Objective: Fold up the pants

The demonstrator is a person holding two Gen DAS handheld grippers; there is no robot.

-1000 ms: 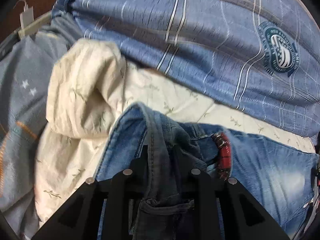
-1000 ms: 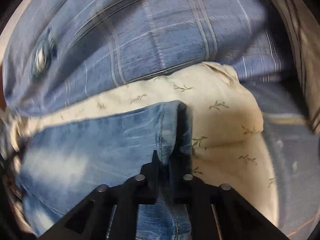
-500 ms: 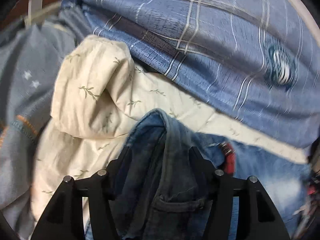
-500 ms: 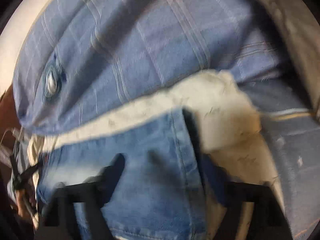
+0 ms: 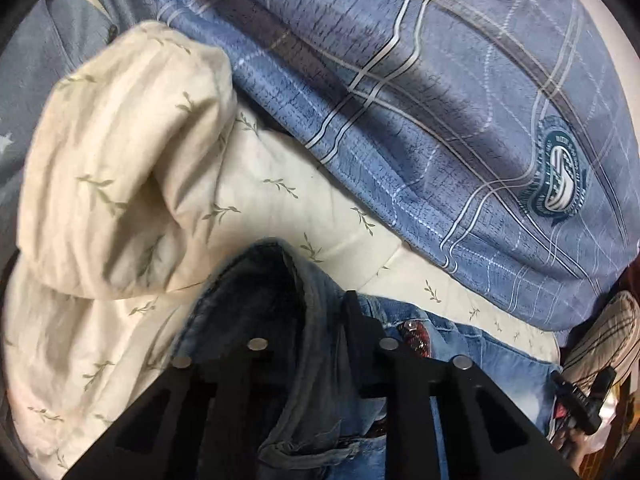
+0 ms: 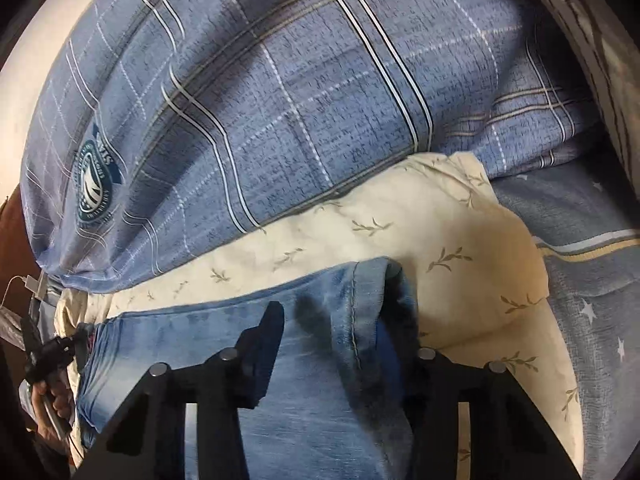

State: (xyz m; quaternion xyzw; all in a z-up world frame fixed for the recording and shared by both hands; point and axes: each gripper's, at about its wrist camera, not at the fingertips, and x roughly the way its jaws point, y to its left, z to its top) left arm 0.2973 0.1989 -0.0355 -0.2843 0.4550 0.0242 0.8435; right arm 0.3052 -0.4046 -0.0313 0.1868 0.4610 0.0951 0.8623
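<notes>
Blue denim pants [image 6: 224, 340] lie folded on a cream leaf-print quilt [image 6: 440, 224]. In the left wrist view the waistband end of the pants [image 5: 296, 292] bunches up between the fingers of my left gripper [image 5: 308, 308], which stands partly open around it; a red patch [image 5: 416, 336] shows on the waist. In the right wrist view my right gripper [image 6: 336, 312] is open wide over the folded hem edge [image 6: 360, 292], its fingers apart on either side and not pinching it.
A big blue plaid duvet [image 5: 420, 100] with a round logo badge [image 5: 558, 176] is heaped just behind the pants. Grey-blue star-print bedding [image 6: 592, 280] lies to the right. The other gripper and the hand holding it show at the left edge of the right wrist view [image 6: 44, 364].
Both grippers opened: one second ago each was shut on the denim, now the right fingers are spread wide and the left fingers stand apart around the waistband. The pants settled onto the quilt.
</notes>
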